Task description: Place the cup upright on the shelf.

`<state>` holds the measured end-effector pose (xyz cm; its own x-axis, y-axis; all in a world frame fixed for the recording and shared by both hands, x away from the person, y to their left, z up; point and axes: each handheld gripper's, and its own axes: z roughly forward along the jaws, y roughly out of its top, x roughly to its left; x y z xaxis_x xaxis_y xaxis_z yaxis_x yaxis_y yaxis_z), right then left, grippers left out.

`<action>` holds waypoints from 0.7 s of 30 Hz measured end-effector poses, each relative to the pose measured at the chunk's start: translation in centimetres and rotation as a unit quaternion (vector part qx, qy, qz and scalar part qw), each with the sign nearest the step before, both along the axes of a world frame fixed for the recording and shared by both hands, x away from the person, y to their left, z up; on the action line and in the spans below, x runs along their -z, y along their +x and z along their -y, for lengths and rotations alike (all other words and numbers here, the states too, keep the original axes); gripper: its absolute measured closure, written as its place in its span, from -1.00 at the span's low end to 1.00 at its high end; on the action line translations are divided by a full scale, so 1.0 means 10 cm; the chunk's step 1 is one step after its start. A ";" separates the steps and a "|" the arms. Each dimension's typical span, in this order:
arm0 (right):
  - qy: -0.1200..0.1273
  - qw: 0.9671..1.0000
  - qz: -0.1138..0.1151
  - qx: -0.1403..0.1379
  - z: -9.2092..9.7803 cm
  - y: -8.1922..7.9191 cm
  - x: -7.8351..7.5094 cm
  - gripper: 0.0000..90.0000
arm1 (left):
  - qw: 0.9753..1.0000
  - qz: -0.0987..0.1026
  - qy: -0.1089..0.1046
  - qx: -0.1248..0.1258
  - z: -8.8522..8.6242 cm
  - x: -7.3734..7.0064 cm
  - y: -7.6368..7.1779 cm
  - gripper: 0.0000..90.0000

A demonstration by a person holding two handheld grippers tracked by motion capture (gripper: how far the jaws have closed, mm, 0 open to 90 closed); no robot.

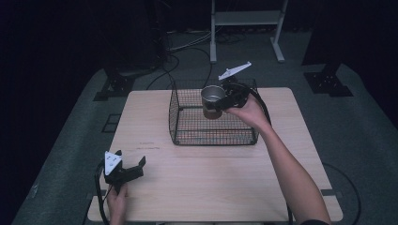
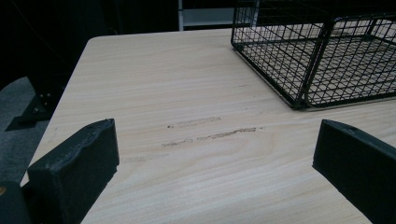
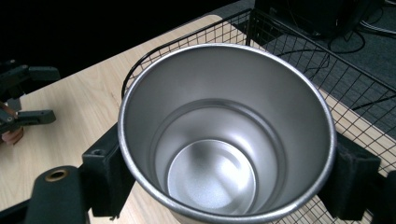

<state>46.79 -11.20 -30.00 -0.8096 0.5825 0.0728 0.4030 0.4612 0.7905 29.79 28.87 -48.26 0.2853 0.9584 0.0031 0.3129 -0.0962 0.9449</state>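
Observation:
A steel cup (image 1: 212, 100) with a brown lower part hangs upright over the black wire basket (image 1: 187, 126), above its back right part. My right gripper (image 1: 224, 104) is shut on the cup from the right. In the right gripper view the cup (image 3: 224, 135) is empty, its rim wedged between the two black jaws. My left gripper (image 1: 131, 165) rests near the table's front left, open, with nothing between its fingers (image 2: 79, 163). The basket's corner (image 2: 303, 70) lies ahead of it to the right.
The wooden table (image 1: 211, 187) carries the basket at its back centre. Beyond the far edge are a white frame stand (image 1: 246, 28), cables and dark stand feet (image 1: 112, 86) on the grey floor.

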 end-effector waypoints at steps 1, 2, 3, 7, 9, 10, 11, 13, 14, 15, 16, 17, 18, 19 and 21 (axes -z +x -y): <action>0.000 1.000 -0.001 0.001 -0.01 0.01 0.00 -0.60 | 1.000 0.000 0.000 -0.001 0.00 0.00 0.00 -1.00; -0.001 1.000 -0.003 0.002 -0.02 0.04 0.00 -0.60 | 1.000 -0.001 -0.001 -0.001 0.00 0.00 0.00 -1.00; -0.001 1.000 -0.003 0.002 -0.02 0.04 0.00 -0.60 | 1.000 -0.001 -0.001 -0.001 0.00 0.00 0.00 -1.00; -0.001 1.000 -0.008 0.007 -0.06 0.12 0.08 -0.60 | 1.000 0.001 -0.003 -0.001 0.00 0.00 0.00 -1.00; -0.004 1.000 -0.010 0.009 -0.07 0.15 0.11 -0.60 | 1.000 0.000 -0.001 0.000 0.00 0.00 0.00 -1.00; -0.003 1.000 -0.016 0.010 -0.08 0.17 0.14 -0.60 | 1.000 -0.001 0.000 0.000 -0.01 0.00 0.00 -1.00; -0.002 1.000 -0.017 0.009 -0.09 0.19 0.16 -0.60 | 1.000 -0.002 0.000 0.000 -0.01 0.00 0.00 -1.00; 0.002 1.000 -0.020 0.012 -0.09 0.22 0.19 -0.60 | 1.000 -0.002 -0.001 0.000 -0.01 0.00 0.00 -1.00; 0.001 1.000 -0.020 0.013 -0.10 0.24 0.21 -0.60 | 1.000 -0.002 -0.001 0.000 -0.01 0.00 0.00 -1.00; 0.001 1.000 -0.020 0.015 -0.10 0.25 0.22 -0.60 | 1.000 -0.002 -0.001 0.000 -0.01 0.00 0.00 -1.00; 0.001 1.000 -0.021 0.017 -0.10 0.26 0.24 -0.60 | 1.000 -0.002 0.000 0.000 -0.01 0.00 0.00 -1.00; 0.003 1.000 -0.023 0.017 -0.10 0.27 0.25 -0.60 | 1.000 -0.003 0.001 0.000 -0.01 0.00 0.00 -1.00; 0.004 0.999 -0.026 0.018 -0.11 0.29 0.27 -0.60 | 1.000 -0.002 0.001 0.000 -0.01 0.00 0.00 -1.00; 0.003 0.999 -0.026 0.019 -0.11 0.30 0.28 -0.60 | 1.000 -0.002 0.001 0.000 -0.01 0.00 0.00 -1.00; 0.000 0.999 -0.026 0.022 -0.11 0.32 0.30 -0.60 | 1.000 -0.003 0.000 0.000 -0.01 0.00 0.00 -1.00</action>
